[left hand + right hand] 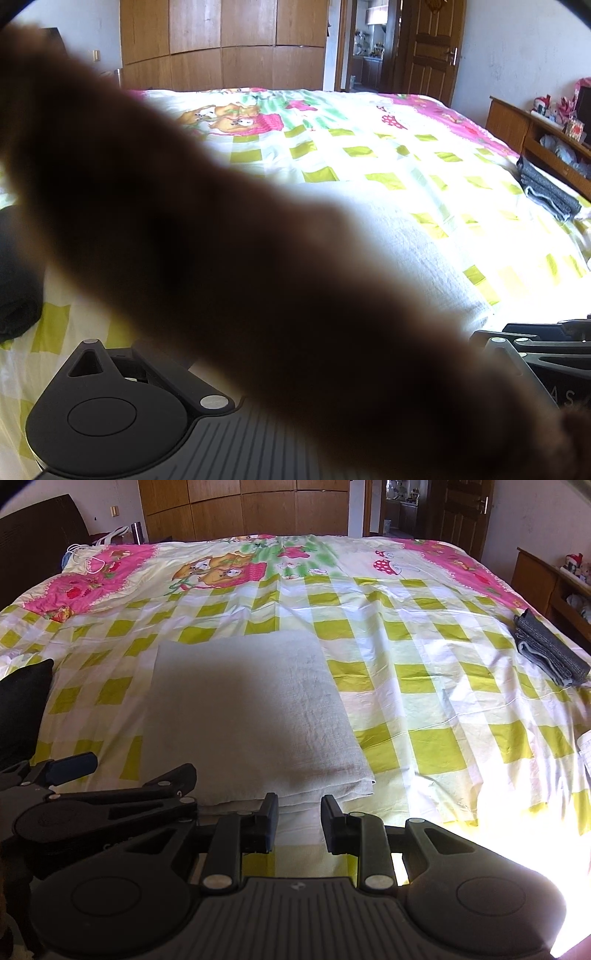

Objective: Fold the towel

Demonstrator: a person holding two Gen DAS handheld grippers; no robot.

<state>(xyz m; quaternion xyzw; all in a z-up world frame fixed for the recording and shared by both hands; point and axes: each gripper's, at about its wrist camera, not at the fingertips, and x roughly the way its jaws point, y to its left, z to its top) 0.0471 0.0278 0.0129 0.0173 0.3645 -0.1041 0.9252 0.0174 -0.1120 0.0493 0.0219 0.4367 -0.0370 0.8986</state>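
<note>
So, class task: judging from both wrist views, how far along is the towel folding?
Done: the pale towel lies on the bed as a layered rectangle, and a grey towel sits folded at the right edge. In hand: the right gripper stands open at the pale towel's near edge, gripping nothing; something brown and blurred hides the left gripper's fingers. Left: possibly another fold.

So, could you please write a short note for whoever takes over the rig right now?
Right tongs: open, empty, at the near edge of the white towel.
Left tongs: beside them to the left; its own camera is blocked by a blurred brown shape, so grip state unclear.
White towel lies folded on the checked bedspread; a grey folded towel sits far right.
Left: any further fold on the white towel.
</note>
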